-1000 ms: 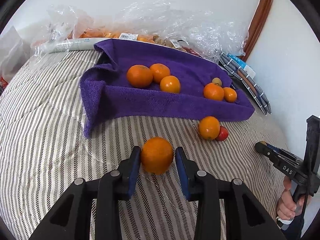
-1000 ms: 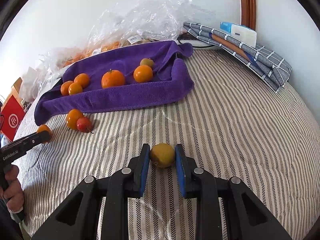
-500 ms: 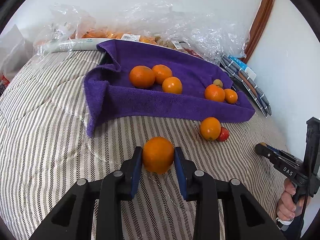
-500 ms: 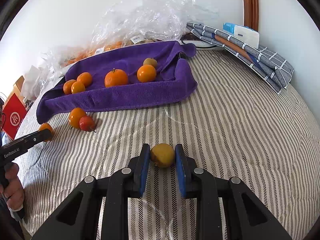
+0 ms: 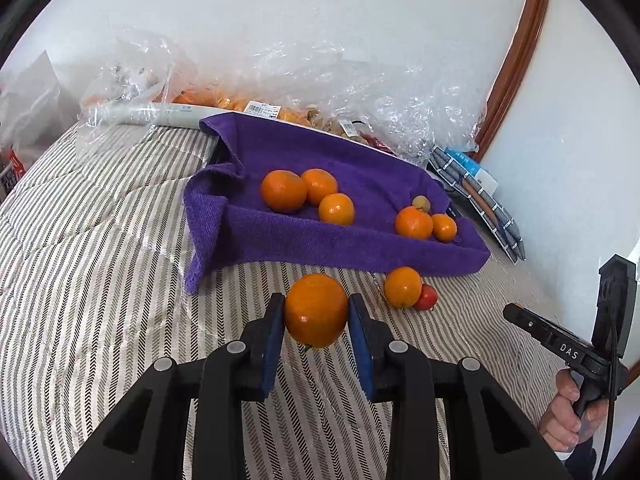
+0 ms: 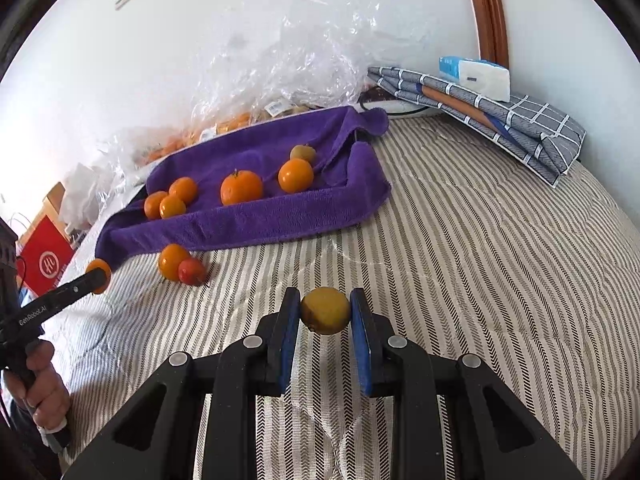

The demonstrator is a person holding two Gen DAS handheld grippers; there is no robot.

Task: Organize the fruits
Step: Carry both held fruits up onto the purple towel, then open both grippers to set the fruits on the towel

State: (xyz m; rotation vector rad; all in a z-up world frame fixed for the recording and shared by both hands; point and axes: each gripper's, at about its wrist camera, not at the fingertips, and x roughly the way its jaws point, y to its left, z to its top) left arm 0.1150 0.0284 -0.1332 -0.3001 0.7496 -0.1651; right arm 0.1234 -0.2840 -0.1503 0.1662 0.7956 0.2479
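My left gripper (image 5: 316,320) is shut on a large orange (image 5: 316,309), held just above the striped bed cover short of the purple towel (image 5: 344,248). My right gripper (image 6: 325,318) is shut on a small yellow-green fruit (image 6: 325,310), also lifted off the cover. The purple towel (image 6: 280,216) holds several oranges (image 5: 283,191) and a small yellow-green fruit (image 5: 421,203). An orange (image 5: 402,286) and a small red fruit (image 5: 426,297) lie on the cover in front of the towel; the same pair shows in the right wrist view (image 6: 173,261).
Crumpled clear plastic bags (image 5: 360,92) with more fruit lie behind the towel against the wall. A folded grey checked cloth (image 6: 500,120) with a white box lies at the right. A red bag (image 6: 44,264) stands past the bed's left edge.
Both grippers have risen and moved toward the towel with their fruit. The left gripper closed fully on the orange and lifted it off the cover.
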